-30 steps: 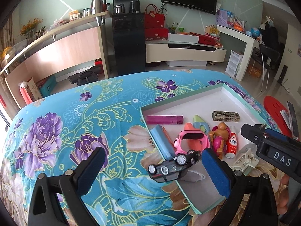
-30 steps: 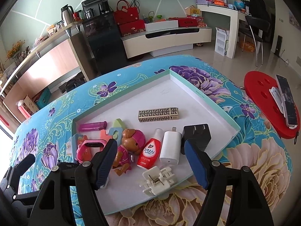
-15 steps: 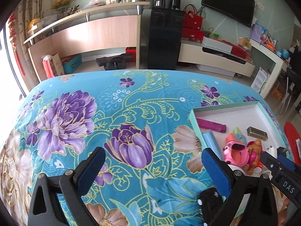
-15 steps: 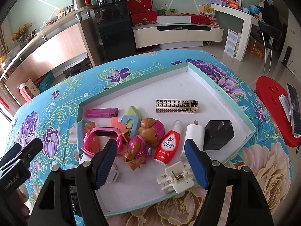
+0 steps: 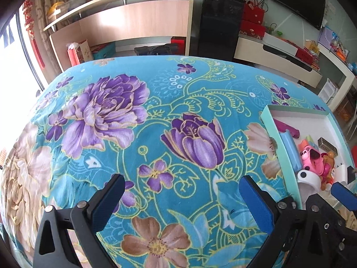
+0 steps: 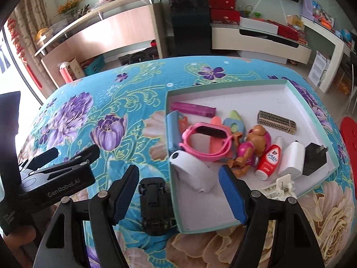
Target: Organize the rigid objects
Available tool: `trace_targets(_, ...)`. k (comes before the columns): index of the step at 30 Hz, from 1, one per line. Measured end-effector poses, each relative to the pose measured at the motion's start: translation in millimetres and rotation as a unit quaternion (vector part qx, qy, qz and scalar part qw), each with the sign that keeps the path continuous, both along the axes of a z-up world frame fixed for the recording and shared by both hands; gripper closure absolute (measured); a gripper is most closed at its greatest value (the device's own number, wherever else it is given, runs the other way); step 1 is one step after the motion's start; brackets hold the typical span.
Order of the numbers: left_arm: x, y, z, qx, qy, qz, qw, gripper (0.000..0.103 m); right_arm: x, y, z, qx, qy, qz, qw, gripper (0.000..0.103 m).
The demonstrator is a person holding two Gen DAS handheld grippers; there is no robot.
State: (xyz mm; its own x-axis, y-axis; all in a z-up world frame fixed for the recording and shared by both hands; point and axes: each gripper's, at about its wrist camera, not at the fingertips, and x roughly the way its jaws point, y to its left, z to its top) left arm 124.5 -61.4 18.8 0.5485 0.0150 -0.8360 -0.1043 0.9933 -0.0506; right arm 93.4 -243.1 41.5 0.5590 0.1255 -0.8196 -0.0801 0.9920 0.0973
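A floral teal cloth (image 5: 174, 116) covers the table. A second ago the black toy car (image 6: 155, 205) sat between the left tool's (image 5: 181, 203) pads on the tray's near-left rim; now that tool hangs over bare cloth left of the tray (image 6: 223, 88), apart and empty. The right tool (image 6: 178, 195), apart, has swung left and now straddles the tray's left wall. The car lies wheels-up on the cloth, just beside that wall.
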Motion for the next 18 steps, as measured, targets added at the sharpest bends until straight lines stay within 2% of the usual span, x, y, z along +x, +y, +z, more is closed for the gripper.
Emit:
trace_targets(4, -5.6, 21.9, -10.4, -0.011, 0.018, 0.024, 0.9995, 0.0, -11.3, 21.9, -15.1, -0.013, 0.023, 0.037, 0.999, 0.031)
trace_targets(6, -7.0, 32.3, -8.4, -0.02, 0.013, 0.039, 0.9989, 0.0, -14.6, 29.2, -26.1, -0.031, 0.038, 0.047, 0.998, 0.035)
trace_targets(13, -9.3, 56.2, -4.4, -0.052, 0.006, 0.062, 0.9967, 0.0, -11.9, 32.9, -44.0, -0.063, 0.069, 0.04, 0.995, 0.04)
trace_targets(18, -9.8, 66.9, -6.4, -0.064, 0.009, 0.075, 0.9951, 0.0, -10.2, 36.7, -47.0, -0.081, 0.071, 0.039, 0.993, 0.042)
